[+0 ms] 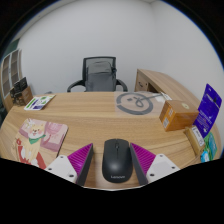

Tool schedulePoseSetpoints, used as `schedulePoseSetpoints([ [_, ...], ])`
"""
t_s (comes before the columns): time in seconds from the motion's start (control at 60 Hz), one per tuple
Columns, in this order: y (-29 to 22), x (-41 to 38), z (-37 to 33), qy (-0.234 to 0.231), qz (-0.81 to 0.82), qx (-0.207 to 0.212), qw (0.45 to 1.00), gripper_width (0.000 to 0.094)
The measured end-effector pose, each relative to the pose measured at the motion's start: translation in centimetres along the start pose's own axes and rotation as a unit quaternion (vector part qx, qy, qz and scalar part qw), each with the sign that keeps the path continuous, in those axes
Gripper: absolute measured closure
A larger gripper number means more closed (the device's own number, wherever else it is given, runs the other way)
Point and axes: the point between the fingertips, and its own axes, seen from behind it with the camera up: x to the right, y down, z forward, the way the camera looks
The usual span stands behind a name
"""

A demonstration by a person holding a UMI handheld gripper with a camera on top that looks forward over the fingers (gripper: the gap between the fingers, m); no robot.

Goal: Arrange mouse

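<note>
A black Lenovo mouse [116, 160] lies on the wooden table [90, 118], directly between my two fingers. My gripper [113, 150] is open, with its magenta pads [80, 160] flanking the mouse on both sides. A narrow gap shows between each pad and the mouse. The rear end of the mouse is hidden low in the view.
A black office chair [103, 73] stands beyond the table's far edge. A coiled black cable [133, 101] and a cardboard box [178, 115] lie ahead to the right, with a purple box [209, 108] further right. A pink illustrated booklet [40, 135] lies to the left.
</note>
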Motion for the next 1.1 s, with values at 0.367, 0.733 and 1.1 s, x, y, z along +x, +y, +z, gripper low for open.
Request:
schedulePoseSetpoints([
  [0.367,0.1,0.1,0.1,0.007,-0.011,0.001,1.0,0.0525],
  [0.733,-6.9,0.0,-5.8,0.033,0.001,0.036,0.999,0.0625],
  [1.1,-15.9,-17.9,-11.5,-0.084,-0.03,0.104,0.991,0.0625],
])
